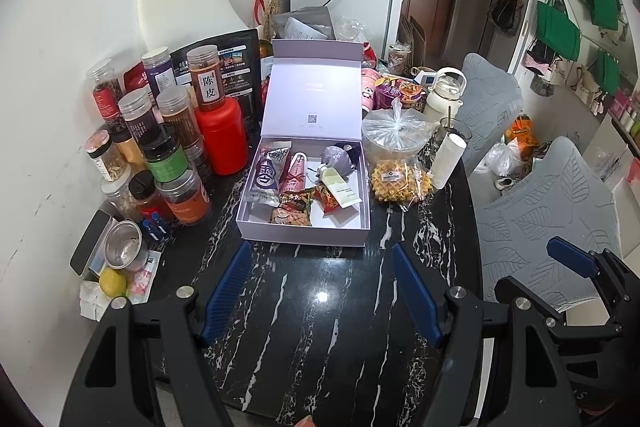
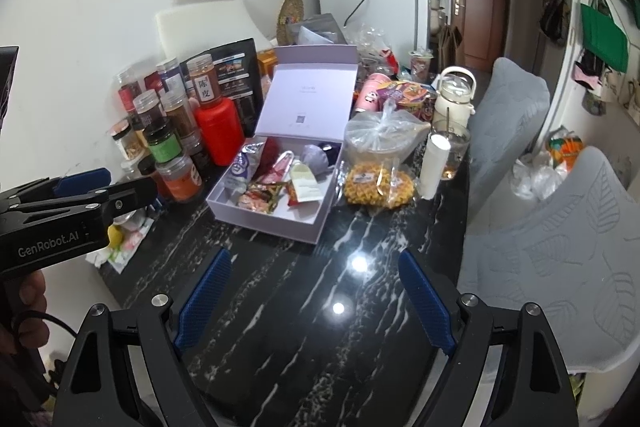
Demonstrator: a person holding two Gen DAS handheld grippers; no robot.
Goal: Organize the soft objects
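An open lilac box (image 1: 304, 233) (image 2: 264, 219) stands on the black marble table, lid up. Inside lie soft packets: a purple-white pouch (image 1: 266, 175), a pink tube (image 1: 294, 171), a snack bag (image 1: 292, 209), a cream tube (image 1: 340, 187) and a grey-purple pouch (image 1: 340, 157) (image 2: 316, 157). A bagged waffle pack (image 1: 400, 181) (image 2: 378, 185) lies right of the box. My left gripper (image 1: 320, 291) is open and empty, in front of the box. My right gripper (image 2: 316, 301) is open and empty over bare table; it also shows in the left wrist view (image 1: 576, 263).
Several spice jars and a red canister (image 1: 222, 137) crowd the table's left side. A tied plastic bag over a bowl (image 1: 394, 133), a white roll (image 1: 448, 161), a glass and a white kettle (image 1: 446, 93) stand right of the box. Grey covered chairs (image 2: 560, 247) are on the right.
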